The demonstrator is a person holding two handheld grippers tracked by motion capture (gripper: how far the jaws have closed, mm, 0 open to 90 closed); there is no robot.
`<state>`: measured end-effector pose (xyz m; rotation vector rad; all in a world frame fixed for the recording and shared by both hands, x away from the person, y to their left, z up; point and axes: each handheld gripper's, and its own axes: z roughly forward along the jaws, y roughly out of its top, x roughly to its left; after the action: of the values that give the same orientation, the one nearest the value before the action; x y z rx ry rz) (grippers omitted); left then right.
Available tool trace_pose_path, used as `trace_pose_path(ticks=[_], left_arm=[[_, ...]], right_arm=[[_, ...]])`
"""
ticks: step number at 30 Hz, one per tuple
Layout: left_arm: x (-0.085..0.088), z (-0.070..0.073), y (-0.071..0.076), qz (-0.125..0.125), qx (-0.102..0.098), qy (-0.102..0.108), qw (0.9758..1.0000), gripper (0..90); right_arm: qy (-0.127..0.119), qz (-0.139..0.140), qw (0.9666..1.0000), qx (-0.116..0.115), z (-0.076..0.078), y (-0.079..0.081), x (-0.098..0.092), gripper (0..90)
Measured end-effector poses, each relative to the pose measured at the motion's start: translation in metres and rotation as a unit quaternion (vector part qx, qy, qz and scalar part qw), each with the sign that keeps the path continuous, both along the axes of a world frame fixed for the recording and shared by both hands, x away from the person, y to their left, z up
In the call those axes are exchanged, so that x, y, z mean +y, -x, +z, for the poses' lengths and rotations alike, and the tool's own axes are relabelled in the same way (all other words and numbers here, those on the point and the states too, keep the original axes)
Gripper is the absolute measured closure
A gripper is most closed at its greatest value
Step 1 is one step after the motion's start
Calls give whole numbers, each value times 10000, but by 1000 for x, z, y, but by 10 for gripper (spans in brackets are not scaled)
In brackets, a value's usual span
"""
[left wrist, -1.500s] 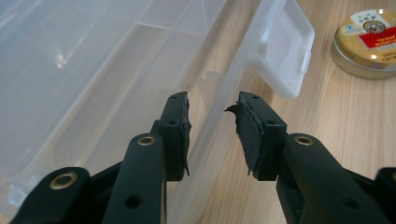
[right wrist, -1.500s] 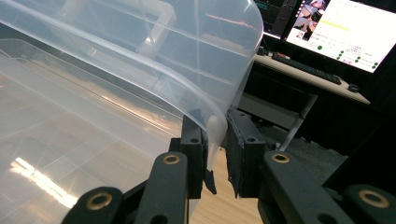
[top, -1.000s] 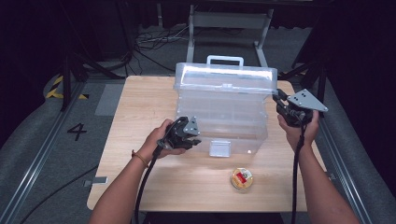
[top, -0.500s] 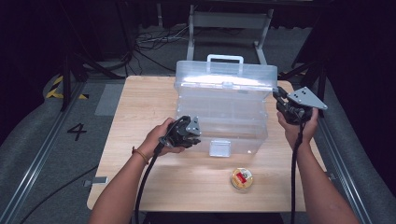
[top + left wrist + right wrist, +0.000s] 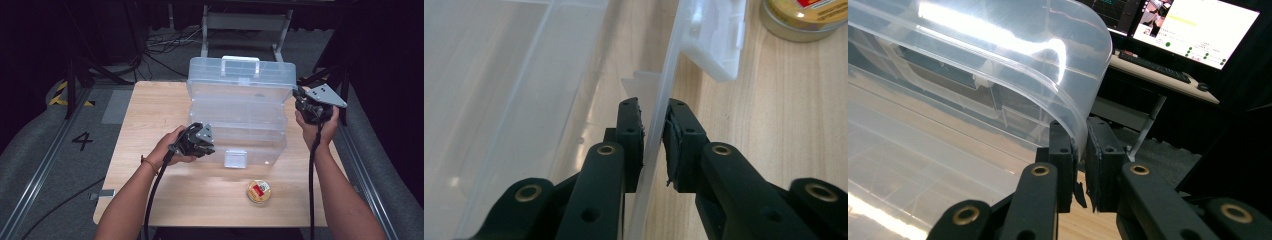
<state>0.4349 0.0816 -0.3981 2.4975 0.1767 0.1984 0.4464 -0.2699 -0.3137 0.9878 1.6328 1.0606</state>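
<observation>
"Gripping that clear plastic box [image 5: 240, 115] from both sides now?"

"Yes. It stands mid-table [image 5: 150, 105]. The left gripper [image 5: 653, 135] has just been closing and pinches the thin front wall near the latch [image 5: 719, 40]. The right gripper [image 5: 1080, 150] has been closing too, clamped on the lid's curved edge."

"And the small tin [image 5: 259, 192]?"

"Just in front of the box."

The right gripper [image 5: 1079, 150] rises from the bottom centre of the frame, its two black jaws nearly together and, having just been closing, pinched on the curved rim of a clear plastic lid [image 5: 998, 55] that arcs from the upper left down to the pads. Below it, at left, the transparent box [image 5: 923, 165] spreads out. At upper right a lit monitor [image 5: 1198, 25] stands above a keyboard [image 5: 1153, 66] on a desk.
</observation>
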Motion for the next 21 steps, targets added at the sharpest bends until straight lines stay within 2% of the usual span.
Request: trace_pose_path(ticks=[4, 9, 12, 15, 18, 21], left_arm=[[1, 0, -1, -18, 31, 23, 10000, 799], [1, -1, -1, -27, 35, 43, 10000, 799], [1, -1, 0, 0, 11, 45, 10000, 798], [2, -2, 3, 52, -93, 71, 9999, 792], [6, -7, 3, 126, -38, 373, 9992, 787], [5, -7, 4, 148, -58, 336, 9993, 784]], right_arm=[[-94, -41, 9999, 87, 4, -7, -1, 837], [-83, -66, 9998, 138, 9, -17, 0, 846], [-48, -80, 9999, 139, 10, -23, -1, 852], [-60, -93, 9999, 133, 11, -27, -1, 856], [-82, -113, 9998, 136, 13, -33, -1, 860], [-66, -73, 9999, 132, 13, -38, -1, 861]])
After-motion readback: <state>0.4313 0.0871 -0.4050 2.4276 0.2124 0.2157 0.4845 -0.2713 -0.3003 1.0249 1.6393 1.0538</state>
